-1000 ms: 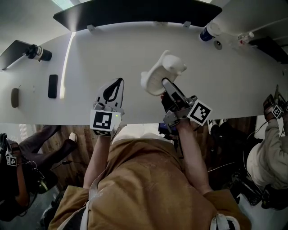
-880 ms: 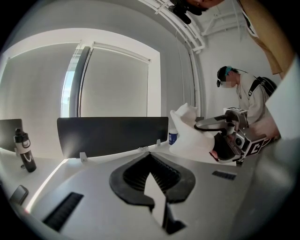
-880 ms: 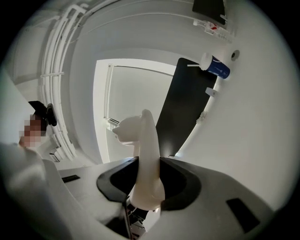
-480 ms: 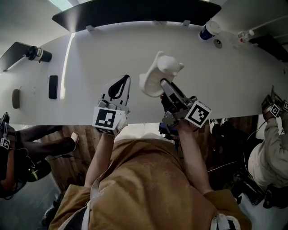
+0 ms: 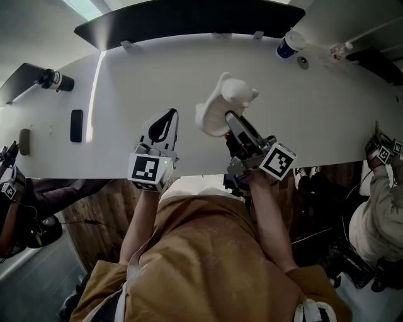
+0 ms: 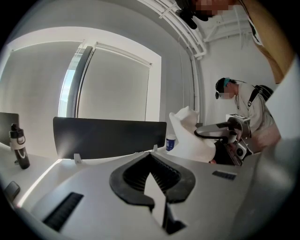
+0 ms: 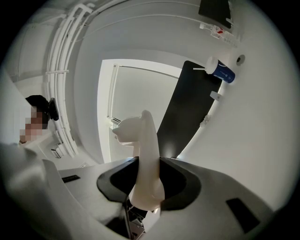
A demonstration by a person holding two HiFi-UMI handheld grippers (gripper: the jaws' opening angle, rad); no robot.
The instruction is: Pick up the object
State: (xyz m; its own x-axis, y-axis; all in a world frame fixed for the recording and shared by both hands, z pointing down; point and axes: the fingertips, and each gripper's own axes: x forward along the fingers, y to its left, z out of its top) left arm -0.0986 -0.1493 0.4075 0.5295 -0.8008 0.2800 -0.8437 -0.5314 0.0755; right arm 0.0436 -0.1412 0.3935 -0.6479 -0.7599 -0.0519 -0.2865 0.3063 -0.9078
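The object is a white moulded figure [image 5: 221,105] with a wide base and a knobbly top, held tilted above the white table [image 5: 327,113]. My right gripper [image 5: 232,121] is shut on it, and in the right gripper view the figure [image 7: 143,154] stands up from between the black pads [image 7: 180,180]. My left gripper [image 5: 167,116] hovers to its left near the table's front edge, shut with nothing in it. Its tips [image 6: 151,157] meet in the left gripper view, where the figure [image 6: 190,136] shows at the right.
A black panel [image 5: 189,16] stands along the far edge, with a blue and white cup [image 5: 289,44] to its right. At the left are a black bottle [image 5: 53,80], a flat black slab [image 5: 76,126] and a small brown thing [image 5: 24,141]. Other people stand at both sides.
The figure has stayed in my right gripper's hold, almost still. My left gripper drifted slightly right and came back. The person at the left edge has shifted.
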